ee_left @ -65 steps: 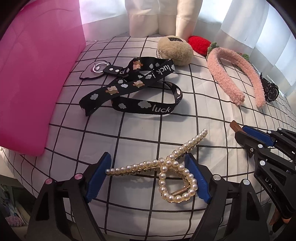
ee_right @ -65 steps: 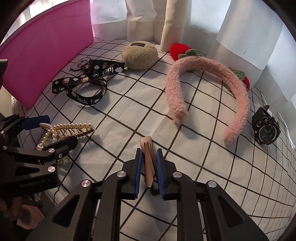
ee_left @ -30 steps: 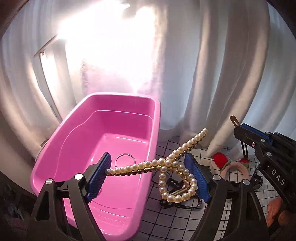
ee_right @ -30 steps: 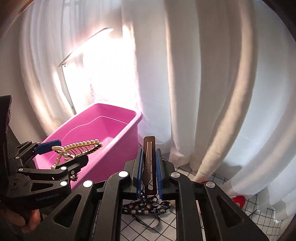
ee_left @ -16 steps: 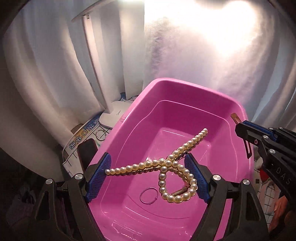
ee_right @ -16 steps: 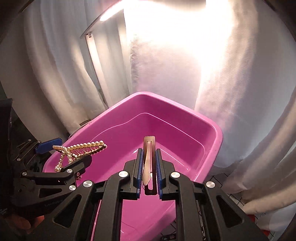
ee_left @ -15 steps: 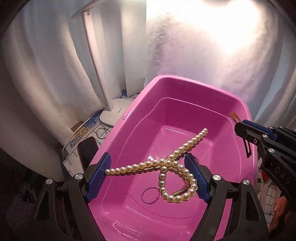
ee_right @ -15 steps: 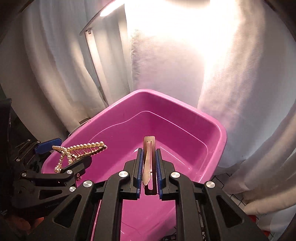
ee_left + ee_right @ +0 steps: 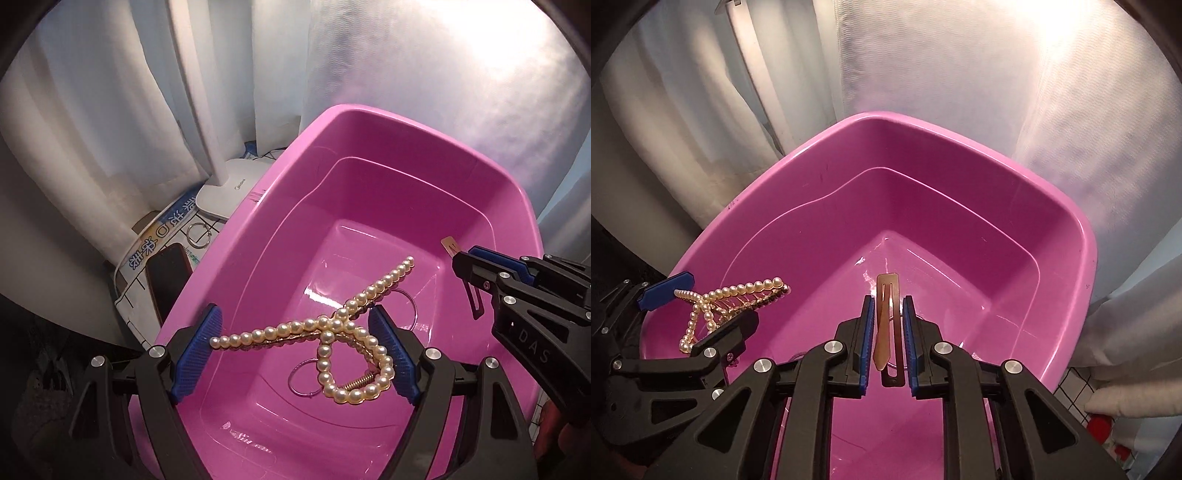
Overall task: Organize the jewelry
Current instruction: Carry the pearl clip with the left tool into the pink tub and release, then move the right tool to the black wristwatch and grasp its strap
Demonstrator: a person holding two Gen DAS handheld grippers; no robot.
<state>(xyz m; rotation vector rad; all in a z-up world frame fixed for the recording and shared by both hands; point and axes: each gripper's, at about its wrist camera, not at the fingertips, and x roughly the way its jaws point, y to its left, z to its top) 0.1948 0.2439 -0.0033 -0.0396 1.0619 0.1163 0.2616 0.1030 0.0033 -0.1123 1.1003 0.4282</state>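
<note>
My left gripper (image 9: 295,347) is shut on a pearl hair clip (image 9: 332,328) and holds it over the inside of the pink tub (image 9: 369,125). A thin metal ring (image 9: 304,380) lies on the tub floor below it. My right gripper (image 9: 888,314) is shut on a brown snap hair clip (image 9: 884,317) and holds it upright above the pink tub (image 9: 960,147). The right gripper also shows in the left wrist view (image 9: 465,262) at the right, and the left gripper with the pearl clip (image 9: 738,295) shows in the right wrist view at the left.
White curtains (image 9: 110,92) hang behind the tub. A white lamp base (image 9: 229,192), a dark phone (image 9: 168,280) and a ring (image 9: 197,232) lie left of the tub. The checked cloth (image 9: 1075,384) and a red item (image 9: 1100,432) show at the right.
Both grippers have come closer over the tub and point further down into it; the tub fills more of both views. Both clips stay gripped.
</note>
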